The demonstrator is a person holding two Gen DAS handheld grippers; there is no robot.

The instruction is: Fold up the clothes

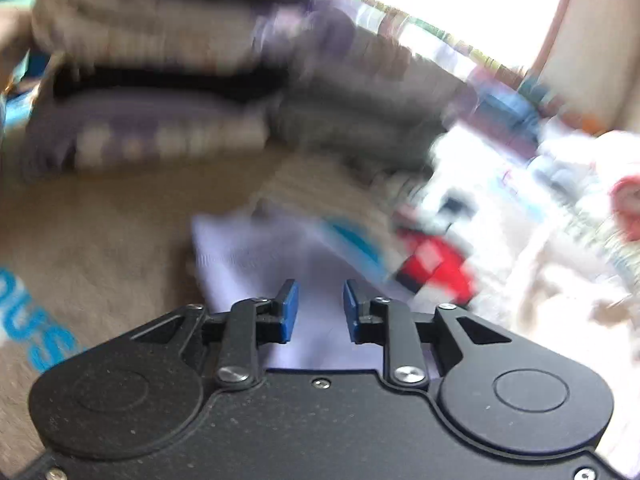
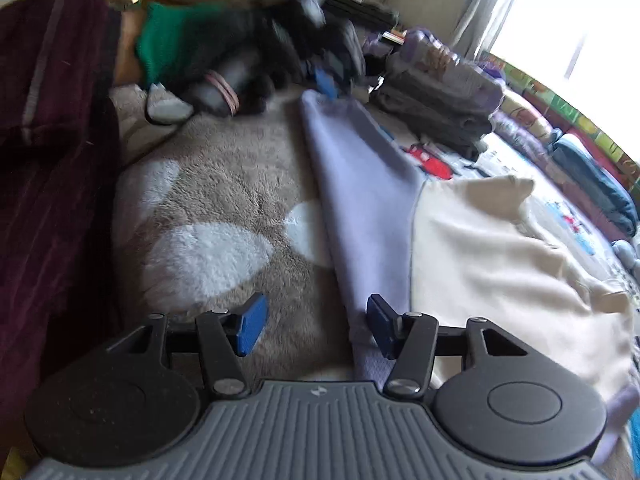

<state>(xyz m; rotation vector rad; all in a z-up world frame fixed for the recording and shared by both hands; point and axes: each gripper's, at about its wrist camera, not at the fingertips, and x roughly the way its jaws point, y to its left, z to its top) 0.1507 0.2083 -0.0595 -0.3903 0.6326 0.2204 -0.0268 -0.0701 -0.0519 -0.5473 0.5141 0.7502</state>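
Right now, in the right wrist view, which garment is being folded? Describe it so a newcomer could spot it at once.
Start from the shaggy beige rug with white petal patches. Along its right edge lies the lavender garment, a long smooth strip running from the dark pile of clothes down to the right gripper. It is the only pale purple piece, between the fuzzy rug and the cream cloth.
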